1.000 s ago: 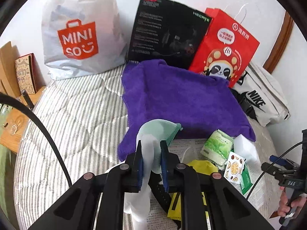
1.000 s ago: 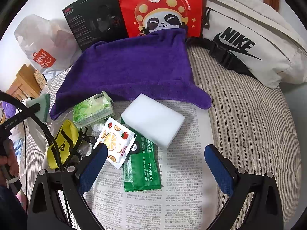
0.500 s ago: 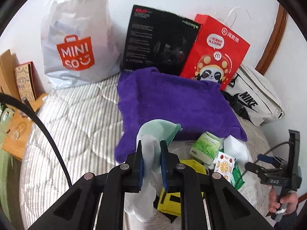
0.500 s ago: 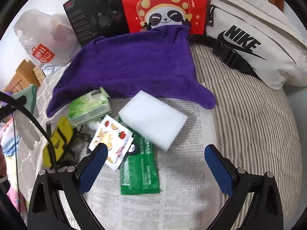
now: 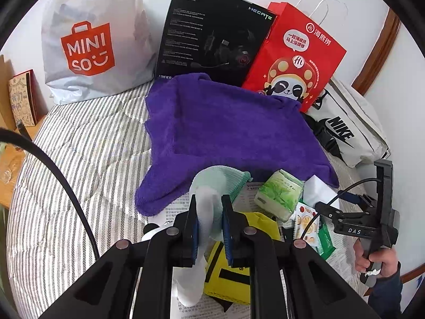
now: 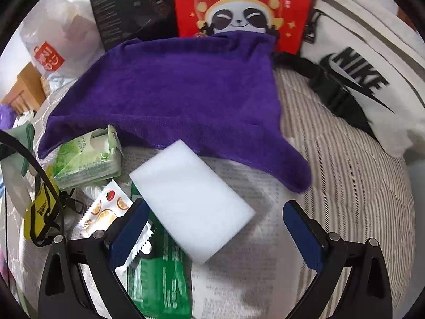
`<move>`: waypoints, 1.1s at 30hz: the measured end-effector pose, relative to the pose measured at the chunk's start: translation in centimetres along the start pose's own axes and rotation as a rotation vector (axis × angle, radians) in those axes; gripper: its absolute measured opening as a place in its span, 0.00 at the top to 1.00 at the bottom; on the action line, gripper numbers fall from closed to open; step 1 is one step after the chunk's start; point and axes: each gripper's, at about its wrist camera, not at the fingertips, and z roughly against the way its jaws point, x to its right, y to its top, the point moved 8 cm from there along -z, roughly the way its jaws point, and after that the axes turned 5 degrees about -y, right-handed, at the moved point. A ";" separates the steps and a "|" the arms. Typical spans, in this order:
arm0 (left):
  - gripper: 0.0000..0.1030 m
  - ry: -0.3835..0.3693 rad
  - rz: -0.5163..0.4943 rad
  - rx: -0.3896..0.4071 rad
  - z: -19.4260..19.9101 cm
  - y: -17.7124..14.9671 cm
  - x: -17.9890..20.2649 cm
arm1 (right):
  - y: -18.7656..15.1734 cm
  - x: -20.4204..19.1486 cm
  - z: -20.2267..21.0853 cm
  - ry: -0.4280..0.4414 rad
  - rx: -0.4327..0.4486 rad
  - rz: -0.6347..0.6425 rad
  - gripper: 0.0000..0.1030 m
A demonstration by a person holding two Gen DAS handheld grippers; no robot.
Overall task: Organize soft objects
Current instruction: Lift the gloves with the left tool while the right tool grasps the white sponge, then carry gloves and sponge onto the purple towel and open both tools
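The right tool is hovering with its blue pads spread wide, and the white rectangular foam sponge is lying just ahead of it, in the centre of the right wrist frame. The sponge's long axis is running diagonally, from upper left toward lower right, so its near corner is pointing into the gap between the pads while its broad sides are sitting skew to them. The right tool is clearly the nearer one; I judge that it will need to twist to square up across the sponge's short width.

The left tool is busy, its pads pinching a pale mint-and-white knitted cloth at the lower centre of its frame.

Counted on the newspaper sheet over the striped bed: one sponge, one green tissue pack, one fruit-printed sachet, one dark green flat packet, one yellow pouch. One purple towel is spreading across the upper middle, touching the sponge's far edge.
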 end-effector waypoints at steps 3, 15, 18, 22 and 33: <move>0.86 -0.003 0.004 -0.009 -0.5 0.0 0.0 | 0.1 -0.8 -0.3 0.050 0.003 0.021 0.31; 0.86 -0.002 -0.003 0.001 -0.2 0.4 0.2 | 0.3 1.0 4.2 0.093 0.075 -0.064 0.33; 0.86 0.001 -0.011 0.009 0.4 0.9 0.3 | 0.9 1.7 4.9 0.081 0.089 -0.081 0.33; 0.86 0.010 -0.026 0.032 1.6 2.0 0.4 | 1.8 2.4 5.4 0.084 0.097 -0.095 0.33; 0.86 0.031 -0.032 0.074 2.3 5.7 -1.1 | 6.0 3.8 5.8 0.042 0.124 -0.092 0.33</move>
